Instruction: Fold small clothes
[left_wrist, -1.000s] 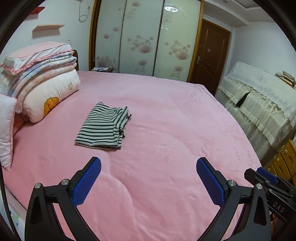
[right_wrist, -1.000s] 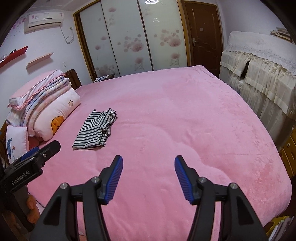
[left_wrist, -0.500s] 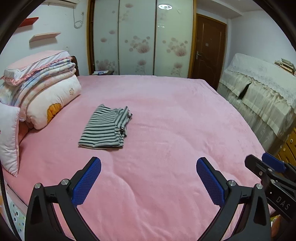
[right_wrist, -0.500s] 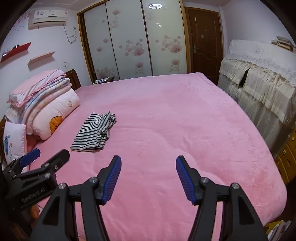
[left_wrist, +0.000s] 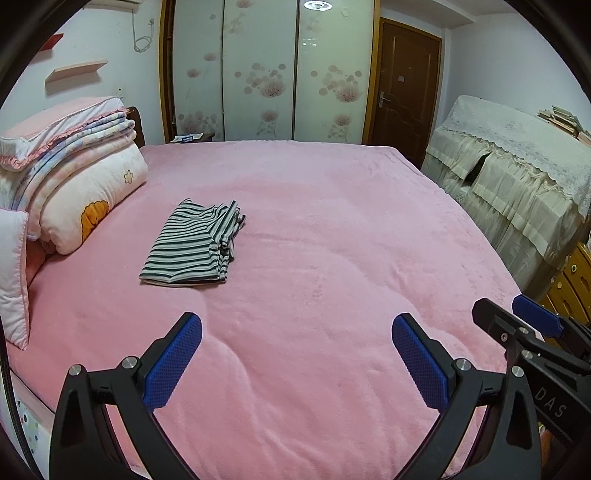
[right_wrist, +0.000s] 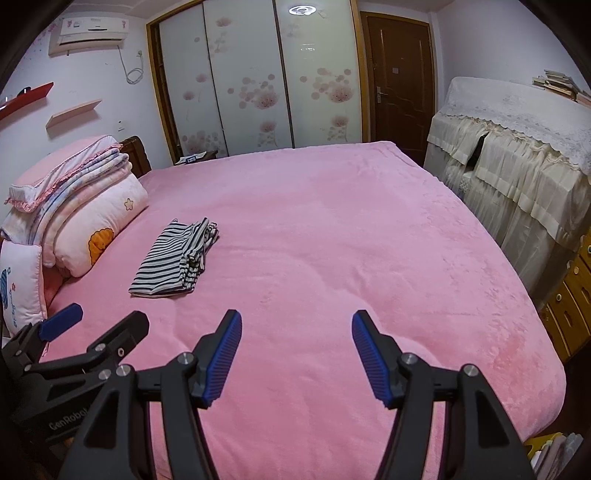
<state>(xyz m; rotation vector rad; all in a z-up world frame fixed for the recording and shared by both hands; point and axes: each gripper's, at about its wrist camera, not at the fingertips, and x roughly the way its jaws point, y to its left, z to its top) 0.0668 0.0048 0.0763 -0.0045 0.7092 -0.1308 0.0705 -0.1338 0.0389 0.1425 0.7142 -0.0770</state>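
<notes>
A folded black-and-white striped garment (left_wrist: 192, 247) lies flat on the pink bed (left_wrist: 332, 229), left of centre; it also shows in the right wrist view (right_wrist: 175, 260). My left gripper (left_wrist: 295, 354) is open and empty, held above the bed's near edge, well short of the garment. My right gripper (right_wrist: 297, 350) is open and empty too, over the near part of the bed (right_wrist: 351, 240). Each gripper shows at the edge of the other's view: the right one (left_wrist: 532, 328) and the left one (right_wrist: 81, 332).
Stacked quilts and pillows (left_wrist: 70, 181) sit at the bed's left end. A cloth-covered cabinet (left_wrist: 517, 177) stands to the right, wooden drawers (right_wrist: 570, 295) beside it. Sliding wardrobe doors (left_wrist: 266, 74) and a brown door (left_wrist: 406, 85) are at the back.
Both cameras have levelled and drawn back slightly from the bed. The garment lies unchanged. Both grippers stay open.
</notes>
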